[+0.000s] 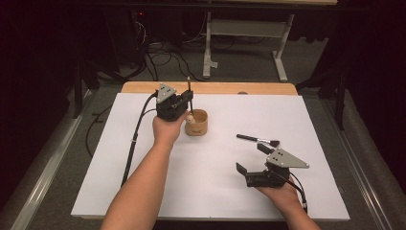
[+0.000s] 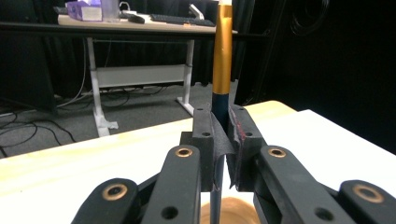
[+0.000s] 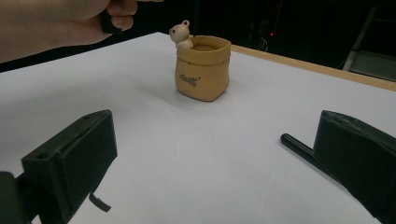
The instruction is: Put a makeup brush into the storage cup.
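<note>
White sheet-covered table spans frame centre. Tan sack-shaped ceramic pot with bear figure sits upper centre. Left gripper, above pot, clamps upright gold-and-navy brush. Right gripper, lower right, jaws wide apart, empty. Black-handled brush lies just beyond it.

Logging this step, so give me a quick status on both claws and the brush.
Left claw shut on gold-and-dark makeup brush, upright above tan bear pot. Right claw open, near black brush lying on white sheet. Nothing blocking.
</note>
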`<action>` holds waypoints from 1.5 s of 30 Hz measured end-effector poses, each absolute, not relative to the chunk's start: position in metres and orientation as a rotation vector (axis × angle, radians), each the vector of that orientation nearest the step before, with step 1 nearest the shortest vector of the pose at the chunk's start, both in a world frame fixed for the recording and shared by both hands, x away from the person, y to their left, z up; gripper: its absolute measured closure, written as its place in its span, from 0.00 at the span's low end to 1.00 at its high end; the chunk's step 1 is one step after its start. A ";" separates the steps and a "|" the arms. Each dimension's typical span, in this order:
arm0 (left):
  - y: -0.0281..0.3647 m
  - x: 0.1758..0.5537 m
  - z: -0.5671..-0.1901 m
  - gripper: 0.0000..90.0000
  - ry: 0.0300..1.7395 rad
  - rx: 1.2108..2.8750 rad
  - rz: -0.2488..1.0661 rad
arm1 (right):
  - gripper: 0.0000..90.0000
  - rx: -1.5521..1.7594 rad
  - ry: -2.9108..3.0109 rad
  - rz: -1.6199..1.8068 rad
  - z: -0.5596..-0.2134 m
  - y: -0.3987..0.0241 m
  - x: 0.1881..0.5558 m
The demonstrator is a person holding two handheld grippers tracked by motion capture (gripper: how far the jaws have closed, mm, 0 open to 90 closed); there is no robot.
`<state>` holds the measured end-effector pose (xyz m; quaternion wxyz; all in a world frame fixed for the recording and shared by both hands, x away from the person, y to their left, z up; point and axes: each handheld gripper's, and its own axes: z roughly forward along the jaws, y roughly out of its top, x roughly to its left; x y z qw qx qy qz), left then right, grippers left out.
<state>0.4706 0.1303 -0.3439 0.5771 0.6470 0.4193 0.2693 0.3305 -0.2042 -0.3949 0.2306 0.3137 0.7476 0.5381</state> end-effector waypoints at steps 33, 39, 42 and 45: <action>0.130 0.467 -0.376 0.92 1.031 1.576 0.571 | 0.01 0.859 2.074 1.463 -0.397 -0.203 0.331; 0.130 0.467 -0.375 0.92 1.030 1.577 0.569 | 0.01 0.860 2.073 1.462 -0.397 -0.202 0.331; 0.130 0.467 -0.374 0.91 1.032 1.577 0.565 | 0.01 0.857 2.074 1.461 -0.397 -0.202 0.331; 0.131 0.467 -0.374 0.85 1.041 1.591 0.580 | 0.01 0.856 2.073 1.462 -0.397 -0.202 0.331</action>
